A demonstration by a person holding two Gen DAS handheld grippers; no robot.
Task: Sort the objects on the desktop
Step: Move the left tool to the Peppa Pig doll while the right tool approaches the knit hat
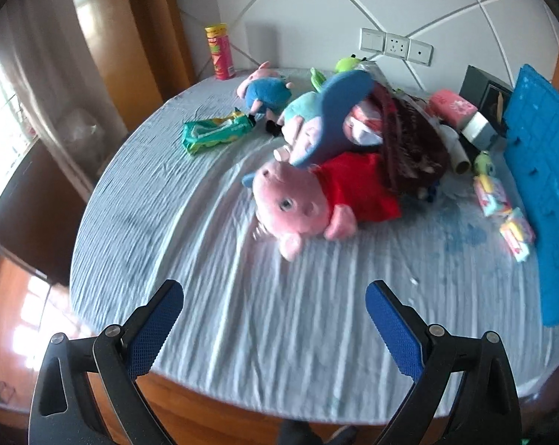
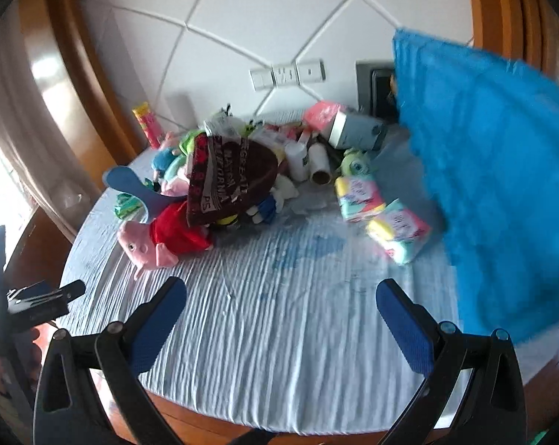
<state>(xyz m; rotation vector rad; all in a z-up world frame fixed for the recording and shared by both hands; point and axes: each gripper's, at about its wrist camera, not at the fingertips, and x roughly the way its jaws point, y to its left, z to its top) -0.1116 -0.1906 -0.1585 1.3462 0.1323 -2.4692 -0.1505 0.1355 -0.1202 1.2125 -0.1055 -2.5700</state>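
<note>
Striped tablecloth (image 2: 279, 315); brown cap (image 2: 231, 181) reads "CALIFORNIA"; both grippers empty.

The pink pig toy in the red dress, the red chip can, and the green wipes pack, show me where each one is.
pink pig toy (image 1: 290, 200): left wrist view, on its face.
red chip can (image 1: 220, 53): left wrist view, mid-body of the upright can.
green wipes pack (image 1: 214, 131): left wrist view, centre of the wrapper.

The left gripper (image 1: 274, 320) had black angular arms with round silver screws and blue textured pads (image 1: 154, 333). The right gripper (image 2: 281, 319) looked the same: black frame, silver screws, blue pads (image 2: 405, 328).
</note>
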